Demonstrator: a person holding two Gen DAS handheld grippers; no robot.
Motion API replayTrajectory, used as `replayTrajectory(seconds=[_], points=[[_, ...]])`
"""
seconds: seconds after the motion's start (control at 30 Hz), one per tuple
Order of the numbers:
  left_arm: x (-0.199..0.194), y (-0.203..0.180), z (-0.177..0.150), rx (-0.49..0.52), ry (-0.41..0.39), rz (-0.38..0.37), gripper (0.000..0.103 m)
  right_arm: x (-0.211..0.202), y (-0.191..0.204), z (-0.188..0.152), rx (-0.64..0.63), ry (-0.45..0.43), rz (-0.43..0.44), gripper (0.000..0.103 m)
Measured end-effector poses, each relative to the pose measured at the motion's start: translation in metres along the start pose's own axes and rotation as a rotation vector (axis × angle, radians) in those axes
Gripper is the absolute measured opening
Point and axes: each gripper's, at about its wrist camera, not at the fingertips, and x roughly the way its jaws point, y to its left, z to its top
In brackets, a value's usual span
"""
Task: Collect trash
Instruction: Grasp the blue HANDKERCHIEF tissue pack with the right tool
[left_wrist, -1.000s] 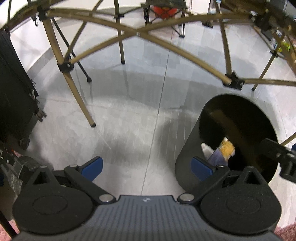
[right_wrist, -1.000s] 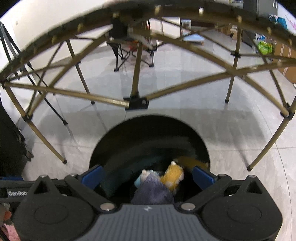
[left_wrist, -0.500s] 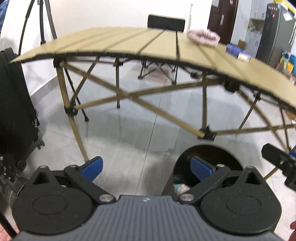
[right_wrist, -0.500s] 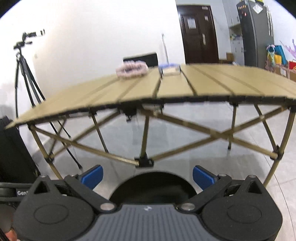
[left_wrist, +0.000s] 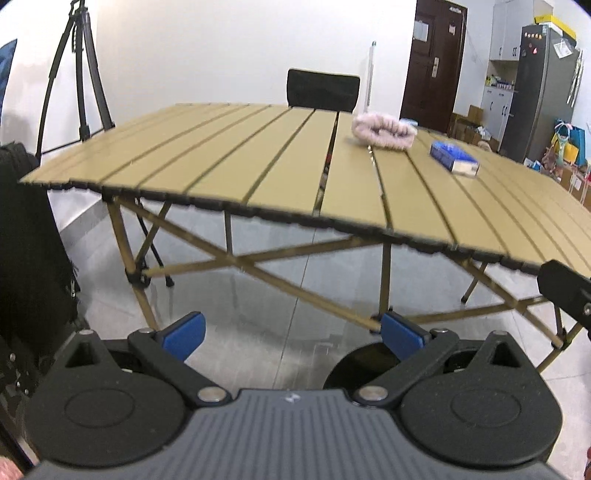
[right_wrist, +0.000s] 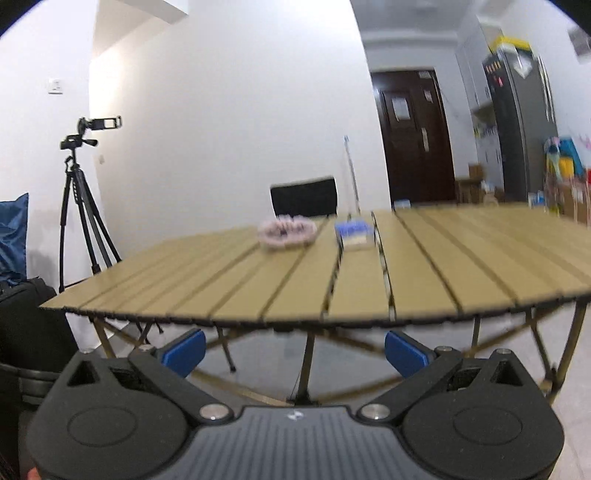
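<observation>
While both grippers hang short of table (left_wrist: 258, 177), nothing held: left gripper (left_wrist: 291, 334) jaws spread wide, right gripper (right_wrist: 293, 349) likewise. Bin (left_wrist: 354, 365) on floor below left gripper, only rim seen. Blue box (left_wrist: 454, 157) and pink fluffy band (left_wrist: 384, 129) far across tabletop. Table edge could be struck on reach. Band likely to snag in slat gaps. Box could be pushed away if approached off-centre.

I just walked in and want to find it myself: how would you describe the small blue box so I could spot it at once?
Start at the tan slatted folding table in the middle of the room. Toward its far side, near the black chair, two things lie close together. The blue box is the flat, hard-edged one with a pale end, unlike the fluffy pink ring beside it.
</observation>
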Motion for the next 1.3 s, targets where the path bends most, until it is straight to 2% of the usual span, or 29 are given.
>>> replayTrajectory(seconds=[0.2, 0.73, 1.1, 1.3], points=[[0.000, -0.006, 0.024, -0.010, -0.034, -0.001, 0.103, 0.010, 0.001, 0.031, -0.073, -0.021, -0.012, 0.103], [0.036, -0.026, 0.090, -0.031, -0.078, -0.010, 0.103, 0.066, -0.020, 0.093, -0.084, -0.059, -0.113, 0.103], [0.083, -0.037, 0.132, -0.050, -0.075, -0.025, 0.103, 0.143, -0.040, 0.118, -0.118, 0.030, -0.157, 0.103], [0.107, -0.036, 0.156, -0.030, -0.070, -0.013, 0.103, 0.197, -0.052, 0.134, -0.138, 0.132, -0.157, 0.103]])
